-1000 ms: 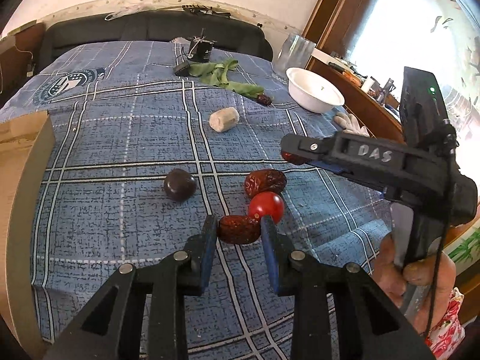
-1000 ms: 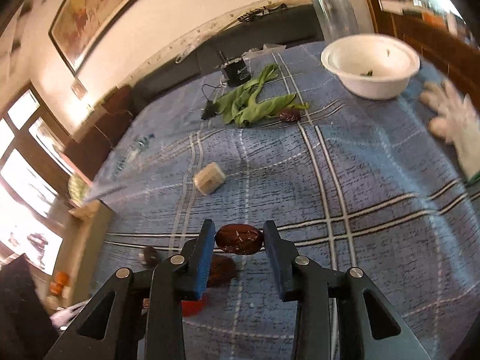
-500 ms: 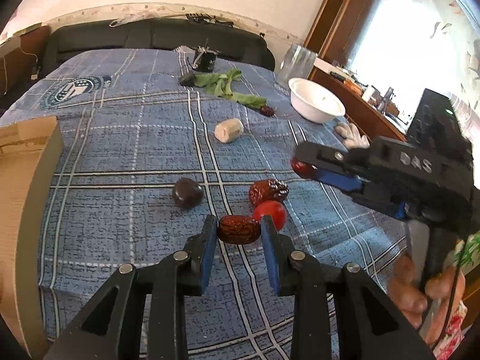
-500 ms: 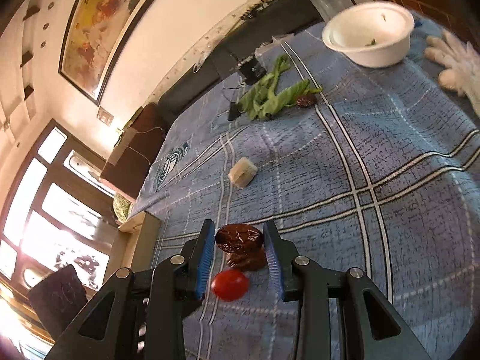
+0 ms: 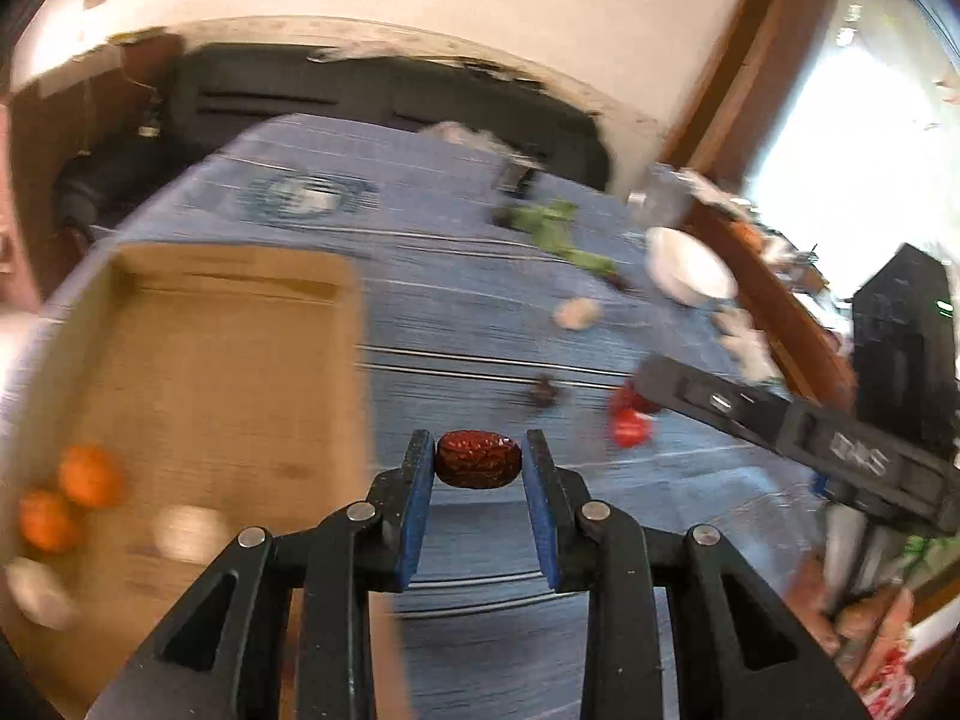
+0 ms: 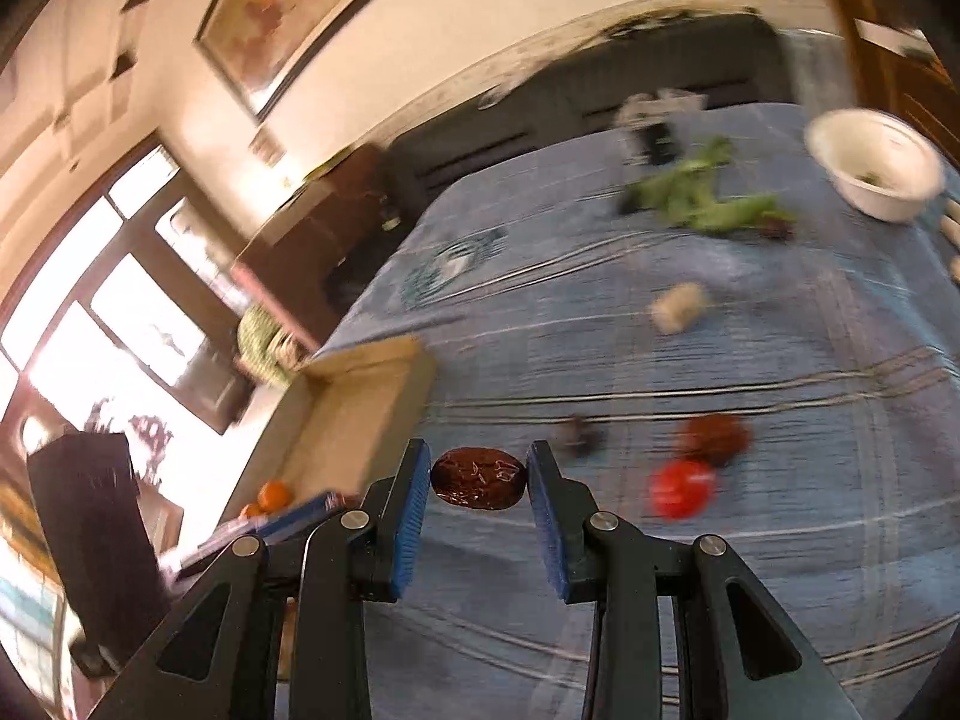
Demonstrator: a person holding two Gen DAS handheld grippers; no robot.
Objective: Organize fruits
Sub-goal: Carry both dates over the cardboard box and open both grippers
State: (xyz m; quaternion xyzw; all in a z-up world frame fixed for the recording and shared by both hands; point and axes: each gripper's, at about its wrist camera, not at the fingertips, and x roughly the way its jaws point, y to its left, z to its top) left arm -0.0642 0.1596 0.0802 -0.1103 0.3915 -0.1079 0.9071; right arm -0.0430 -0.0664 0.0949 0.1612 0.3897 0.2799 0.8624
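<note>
Dates, one wrinkled dark-red date [image 5: 477,459] in the left gripper [image 5: 477,462], a second dark-red date [image 6: 479,478] in the right gripper [image 6: 479,480]

Each gripper's blue-padded jaws are clamped on its date, lifted above the blue plaid cloth [image 6: 780,372]; the shallow cardboard box [image 5: 210,372] lies left with two oranges [image 5: 66,504] inside, and a red cherry tomato [image 6: 684,487] rests beside a third date [image 6: 717,438] on the cloth

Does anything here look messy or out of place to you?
Yes. Leafy greens lie loose on the blue cloth rather than in the white bowl, and a cherry tomato and a red date sit scattered outside the cardboard box. Each gripper pinches another date.
</note>
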